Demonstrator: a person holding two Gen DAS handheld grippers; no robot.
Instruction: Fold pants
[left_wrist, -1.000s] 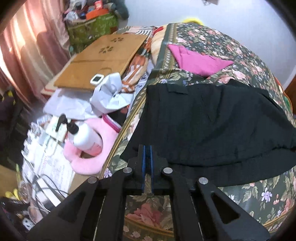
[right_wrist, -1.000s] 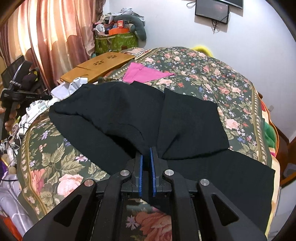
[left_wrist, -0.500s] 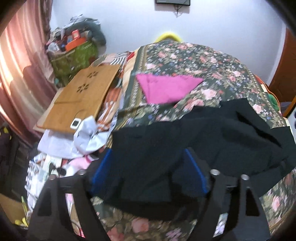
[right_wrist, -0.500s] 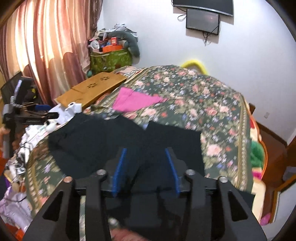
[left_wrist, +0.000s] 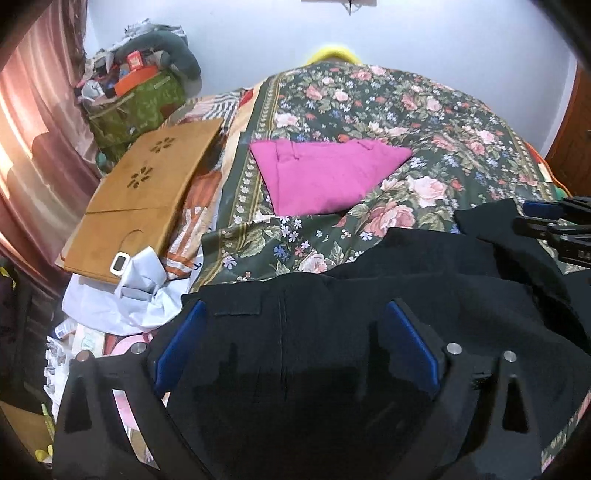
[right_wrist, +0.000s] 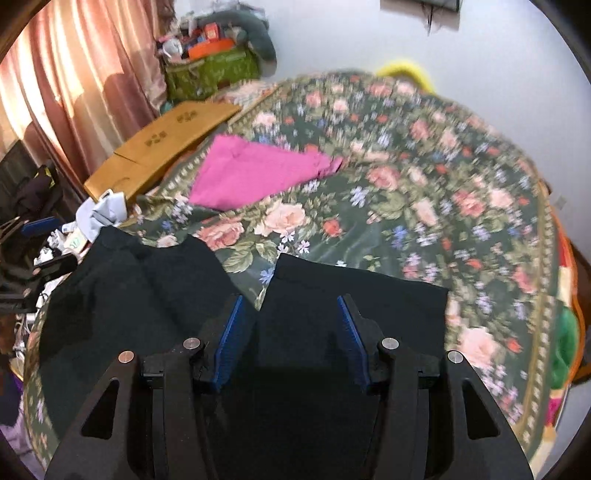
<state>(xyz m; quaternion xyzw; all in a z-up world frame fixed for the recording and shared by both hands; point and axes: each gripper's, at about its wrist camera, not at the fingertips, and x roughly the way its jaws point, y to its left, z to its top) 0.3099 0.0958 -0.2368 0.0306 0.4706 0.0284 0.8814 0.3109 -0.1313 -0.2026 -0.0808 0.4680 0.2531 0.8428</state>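
Black pants lie folded over on the floral bed cover, at its near side. My left gripper is open and empty, its blue pads spread wide just above the waistband end. My right gripper is open and empty above the leg ends of the pants. The right gripper also shows in the left wrist view, at the right edge. The left gripper shows in the right wrist view, at the left edge.
A folded pink garment lies farther back on the bed cover. A wooden lap desk, white cloth and clutter lie off the left side. A green bag stands by the curtain.
Both grippers were shut on the pants' edge a second ago. They have opened, let the cloth go and lifted back, and the pants now lie folded over.
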